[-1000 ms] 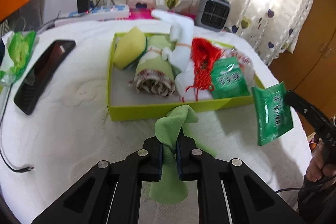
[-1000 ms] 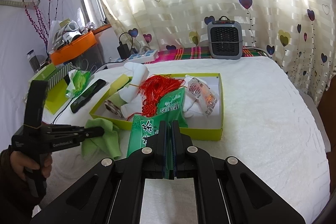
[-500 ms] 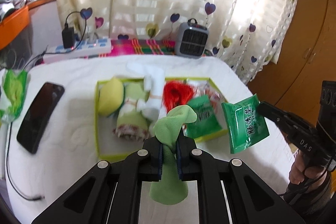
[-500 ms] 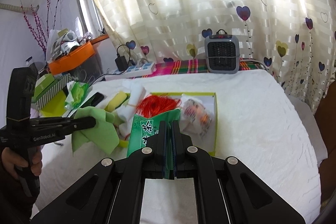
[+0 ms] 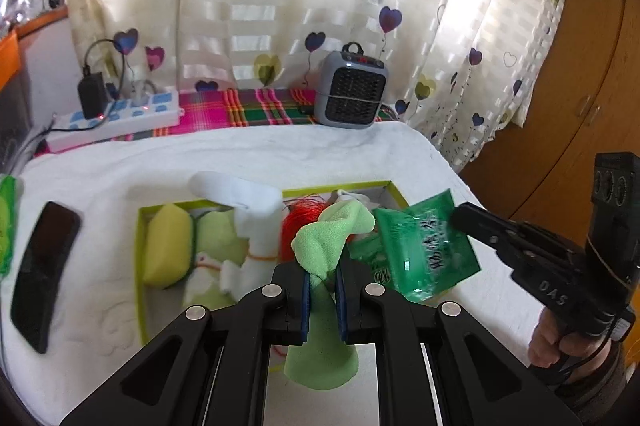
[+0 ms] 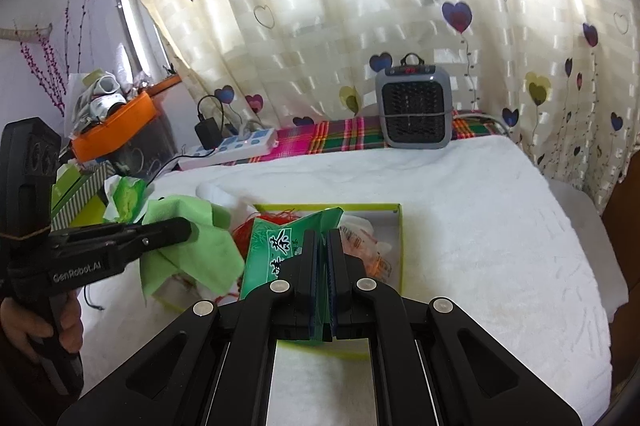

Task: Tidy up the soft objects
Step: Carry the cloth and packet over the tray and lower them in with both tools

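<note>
My left gripper is shut on a light green cloth, which hangs above the near edge of the lime-green box. In the right wrist view the same cloth droops from the left gripper. My right gripper is shut on a green tea packet, held over the box; from the left wrist the packet shows at the right gripper's tip. Inside the box lie a yellow sponge, a white roll and a red tassel.
The box rests on a white quilted bed. A black phone lies at the left, near a green-and-white packet. A small grey heater and a power strip stand at the back by the curtain.
Both grippers have lifted and pulled back with the cloth and the packet still held, so the box looks smaller and farther. The packet has come closer to the cloth.
</note>
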`<state>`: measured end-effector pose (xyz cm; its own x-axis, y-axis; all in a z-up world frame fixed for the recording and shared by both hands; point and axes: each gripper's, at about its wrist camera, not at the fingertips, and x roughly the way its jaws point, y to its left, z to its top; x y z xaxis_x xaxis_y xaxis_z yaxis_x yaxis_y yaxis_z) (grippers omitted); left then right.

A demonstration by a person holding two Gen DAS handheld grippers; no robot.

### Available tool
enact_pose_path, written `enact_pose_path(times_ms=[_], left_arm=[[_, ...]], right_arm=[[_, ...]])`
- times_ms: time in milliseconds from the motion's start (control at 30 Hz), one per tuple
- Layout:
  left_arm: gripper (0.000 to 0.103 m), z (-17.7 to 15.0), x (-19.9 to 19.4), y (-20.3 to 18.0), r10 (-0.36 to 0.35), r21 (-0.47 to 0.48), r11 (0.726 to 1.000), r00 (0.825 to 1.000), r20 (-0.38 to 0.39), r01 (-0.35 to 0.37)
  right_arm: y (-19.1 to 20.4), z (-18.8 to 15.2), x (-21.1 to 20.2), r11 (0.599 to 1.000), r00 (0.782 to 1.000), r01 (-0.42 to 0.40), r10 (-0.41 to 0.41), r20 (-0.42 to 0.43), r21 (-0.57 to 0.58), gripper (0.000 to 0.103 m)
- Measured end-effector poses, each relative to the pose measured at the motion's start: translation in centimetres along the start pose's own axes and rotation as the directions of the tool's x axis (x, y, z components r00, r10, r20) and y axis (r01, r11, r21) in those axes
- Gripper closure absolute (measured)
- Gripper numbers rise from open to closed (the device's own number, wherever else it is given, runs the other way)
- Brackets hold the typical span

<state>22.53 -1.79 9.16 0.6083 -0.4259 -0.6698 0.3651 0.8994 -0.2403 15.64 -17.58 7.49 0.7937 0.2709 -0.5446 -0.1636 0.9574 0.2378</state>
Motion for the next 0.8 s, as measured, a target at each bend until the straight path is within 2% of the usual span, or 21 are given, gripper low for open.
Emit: enact_pose_path(times_ms=[333,400,700,800], left_arm=[[0.093,0.2,4.9,0.4,0.035,-0.013,0.999,0.997,-0.065,-0.036],[0.093,0.0,5.6,0.4,0.066,0.004,0.998,0.995,-0.072,-0.066],[0.089,-0.2,6.7,0.6,0.067,0.007,0.998,0.994,-0.084,-0.067],[0.087,-0.2,6.6,0.6,0.064,0.002,0.998,0.994,-0.085,-0.064]], right_arm=[[-2.2,0.4,4.7,0.998,0.997,0.043,-0.04,-0.065,0.051,0.099],[-2.4,0.3,5.3,0.997,0.996,0.056,-0.053,-0.075,0.045,0.099],[-3.2,-0.4,6.8,0.996,0.993,0.067,-0.06,-0.105,0.065,0.099],[-3.3,-0.4,6.8,0.994,0.991,0.09,-0.084,-0.102,0.057,0.099]])
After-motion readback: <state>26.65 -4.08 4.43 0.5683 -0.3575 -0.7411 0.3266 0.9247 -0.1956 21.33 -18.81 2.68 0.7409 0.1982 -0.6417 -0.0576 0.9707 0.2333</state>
